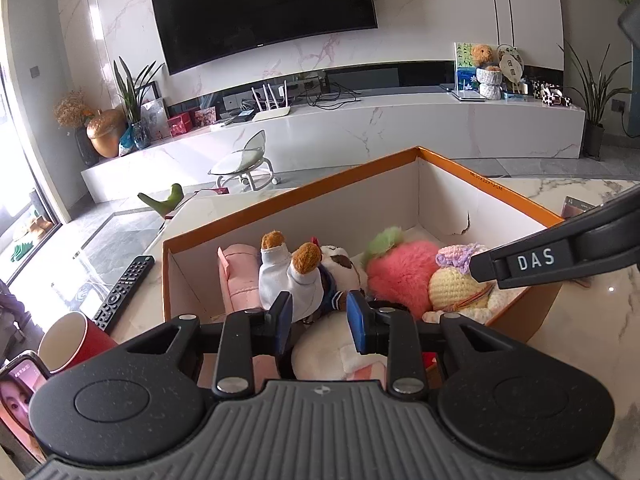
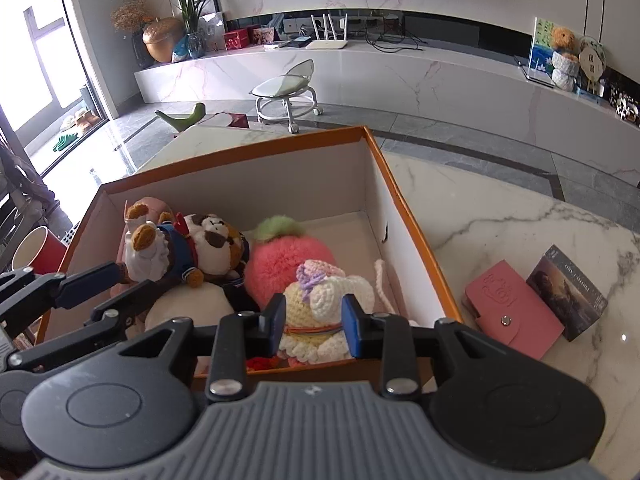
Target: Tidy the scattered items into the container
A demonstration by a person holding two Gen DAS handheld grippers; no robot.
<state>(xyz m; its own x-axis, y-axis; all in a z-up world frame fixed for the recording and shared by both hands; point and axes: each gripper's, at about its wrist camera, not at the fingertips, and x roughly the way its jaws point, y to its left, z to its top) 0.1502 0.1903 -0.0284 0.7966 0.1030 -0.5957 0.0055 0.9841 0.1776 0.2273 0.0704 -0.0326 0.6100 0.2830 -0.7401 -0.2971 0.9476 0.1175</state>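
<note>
Both hand-held grippers, left (image 1: 318, 318) and right (image 2: 312, 320), hover jaws apart and empty over the box (image 2: 404, 200), already packed with plush toys (image 2: 290, 256); wallet (image 2: 516, 314) and card pack (image 2: 568, 290) remain on the bench (image 2: 520, 216), so tidying looks mostly done.

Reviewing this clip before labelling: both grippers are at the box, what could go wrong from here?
1. The left gripper sits around the bear, and the right gripper around the crochet doll; lifting away without fully letting go could drag either toy back out of the box.
2. The two grippers work close together over the box and could knock each other.
3. The pink wallet and small dark box lie outside on the table and may be missed.
</note>
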